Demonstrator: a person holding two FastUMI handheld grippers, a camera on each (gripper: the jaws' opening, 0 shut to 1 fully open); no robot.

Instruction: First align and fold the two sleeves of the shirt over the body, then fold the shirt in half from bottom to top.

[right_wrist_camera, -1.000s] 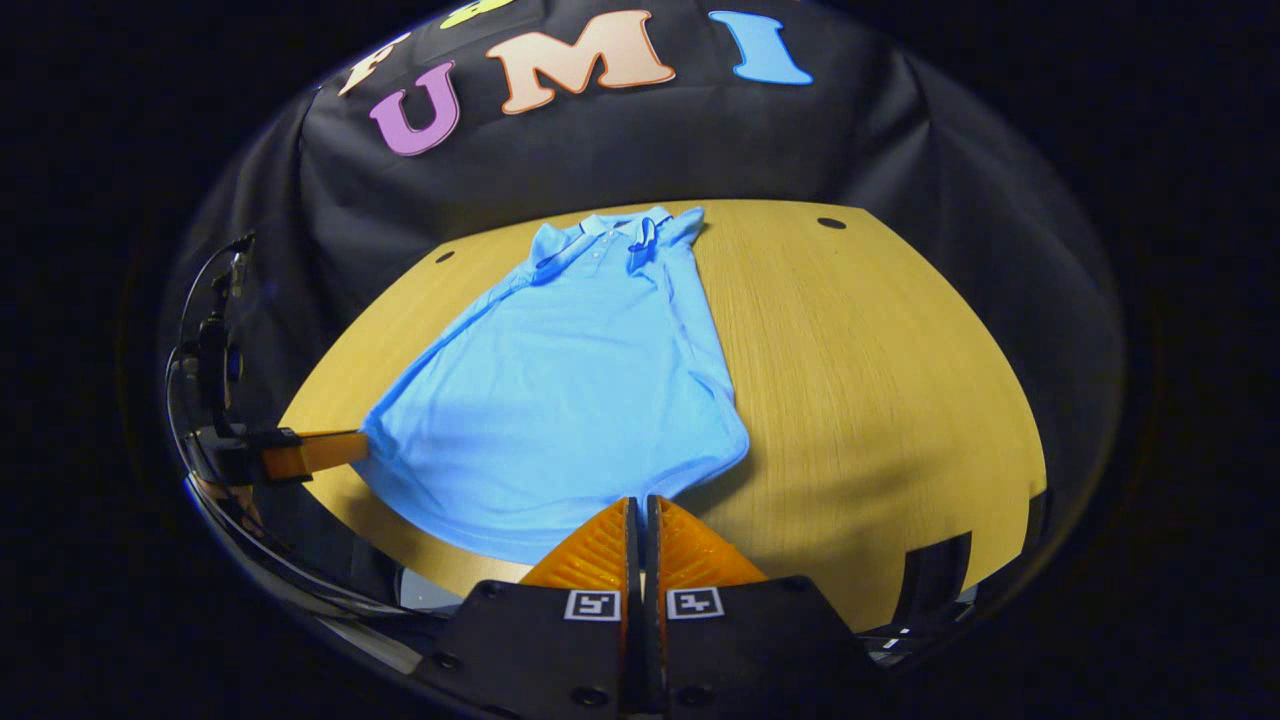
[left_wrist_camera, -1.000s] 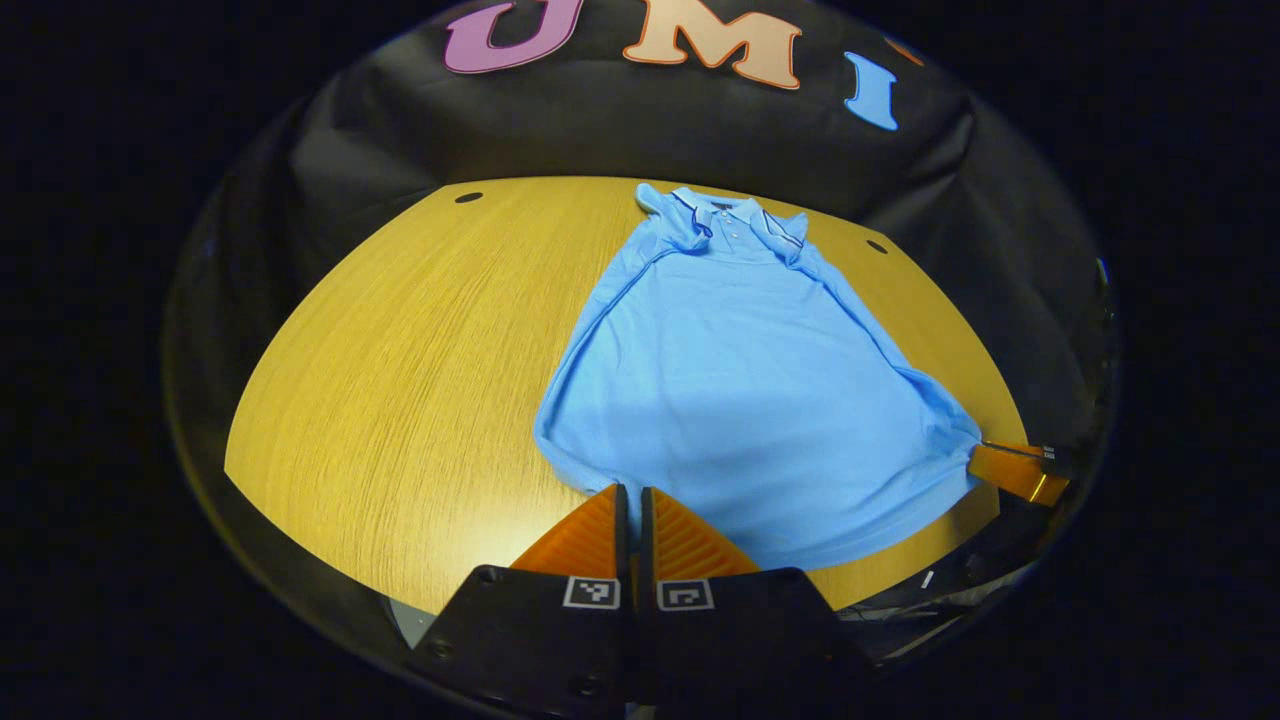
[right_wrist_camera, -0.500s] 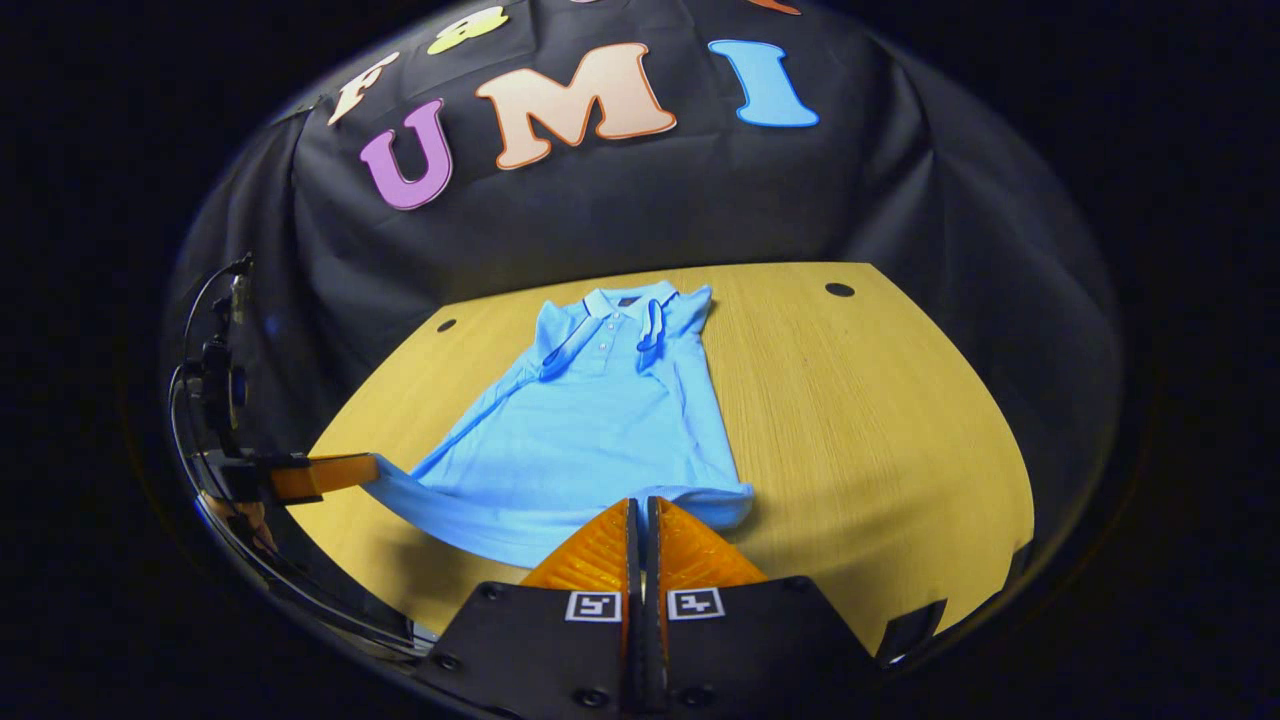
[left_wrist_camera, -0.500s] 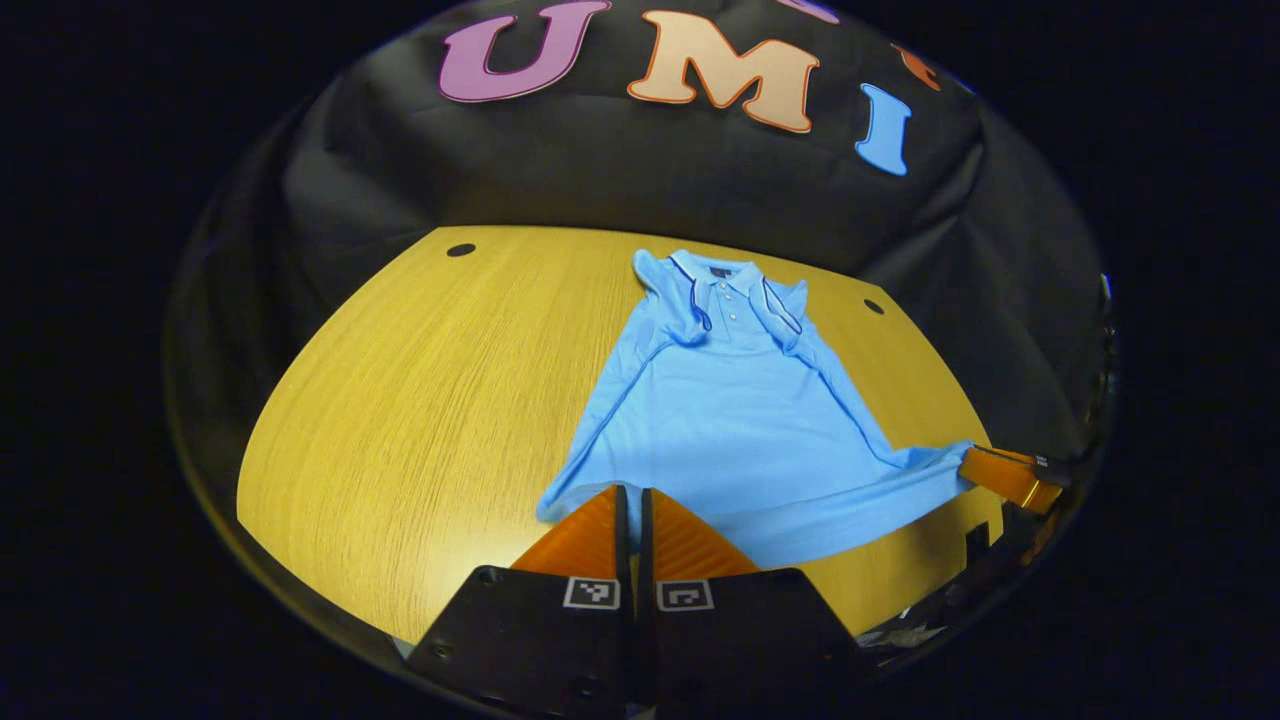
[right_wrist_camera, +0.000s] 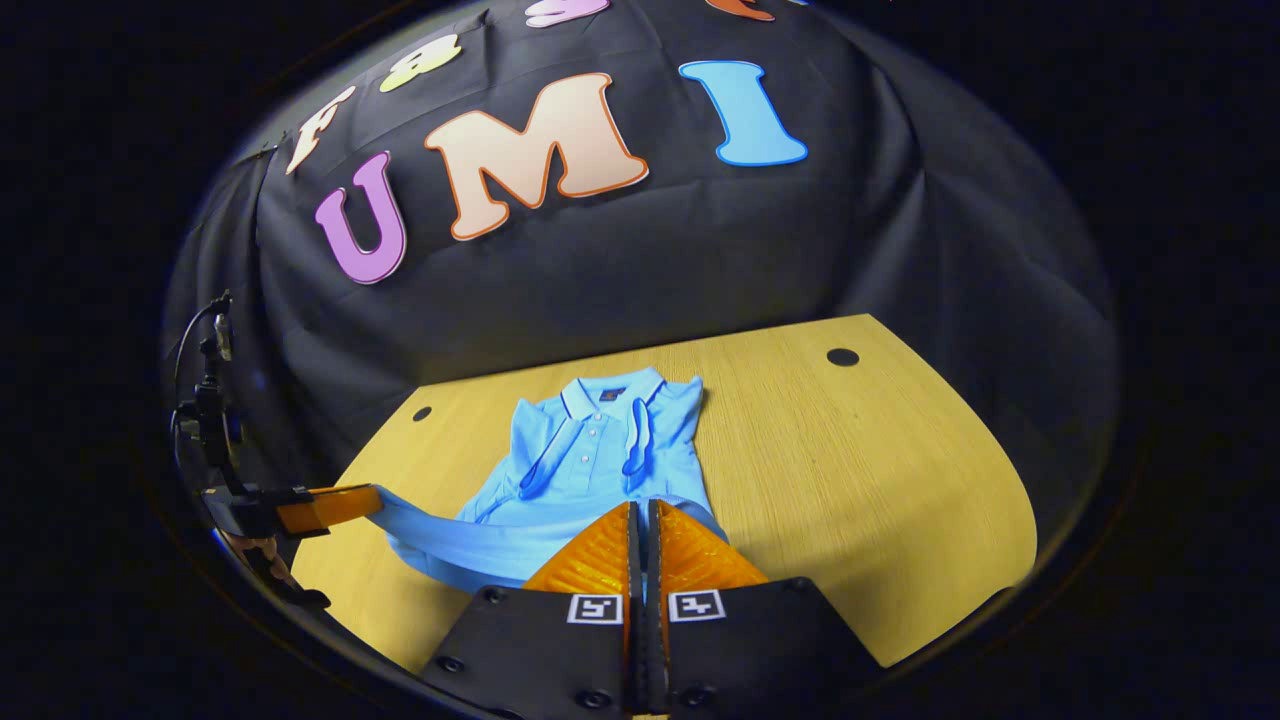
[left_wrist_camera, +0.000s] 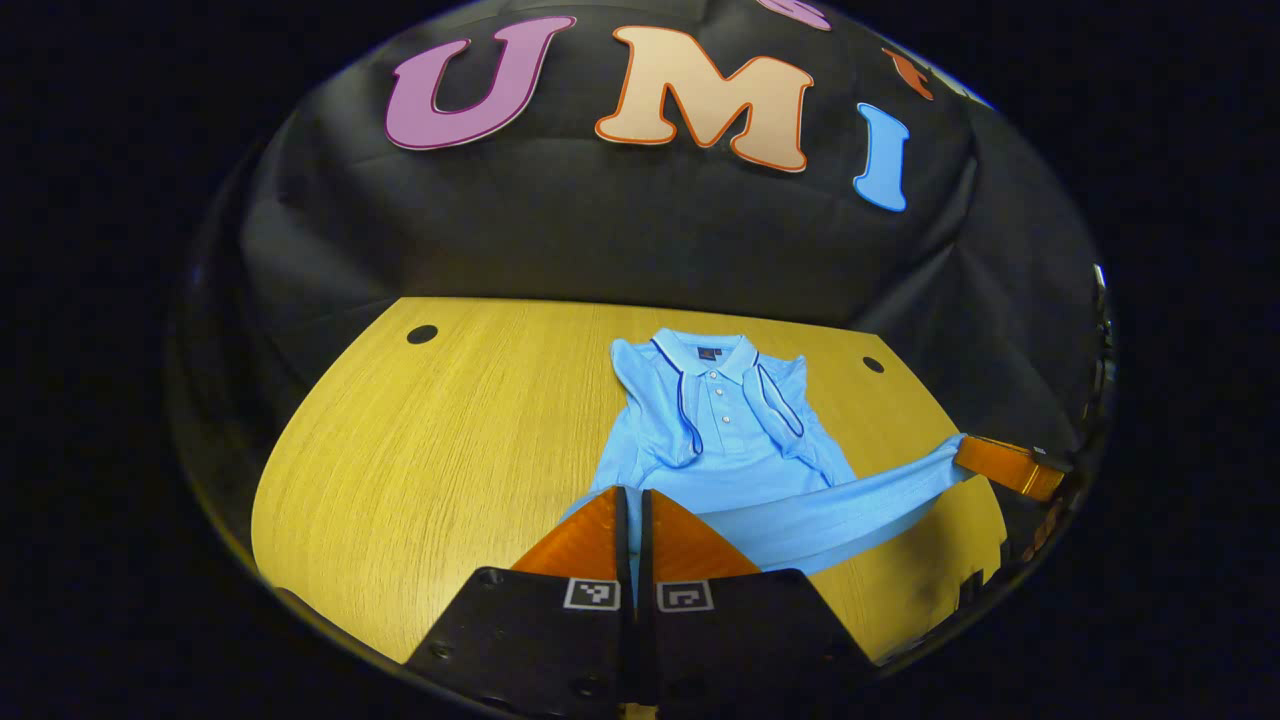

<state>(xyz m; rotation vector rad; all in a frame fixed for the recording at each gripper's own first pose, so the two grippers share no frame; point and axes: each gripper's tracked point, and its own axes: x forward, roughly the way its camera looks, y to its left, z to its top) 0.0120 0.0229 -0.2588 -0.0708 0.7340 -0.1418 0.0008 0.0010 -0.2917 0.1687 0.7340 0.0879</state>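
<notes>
A light blue polo shirt (left_wrist_camera: 722, 425) (right_wrist_camera: 598, 452) lies collar-away on the wooden table (left_wrist_camera: 440, 430), both sleeves folded in over the chest. My left gripper (left_wrist_camera: 632, 495) is shut on one bottom corner of the shirt. My right gripper (right_wrist_camera: 640, 510) is shut on the other corner. The hem (left_wrist_camera: 850, 500) (right_wrist_camera: 460, 535) hangs taut between them, raised off the table and doubled back over the lower body. The right gripper (left_wrist_camera: 1000, 468) appears at the far right of the left gripper view; the left gripper (right_wrist_camera: 330, 505) appears at the far left of the right gripper view.
The table (right_wrist_camera: 850, 450) has small dark holes near its far corners (left_wrist_camera: 422, 334) (right_wrist_camera: 843, 357). Black cloth hangs right behind the table's far edge. Bare wood stretches to either side of the shirt.
Both grippers have lifted the bottom hem and carried it toward the collar. The shirt's lower half has come off the table and less of the body lies flat.
</notes>
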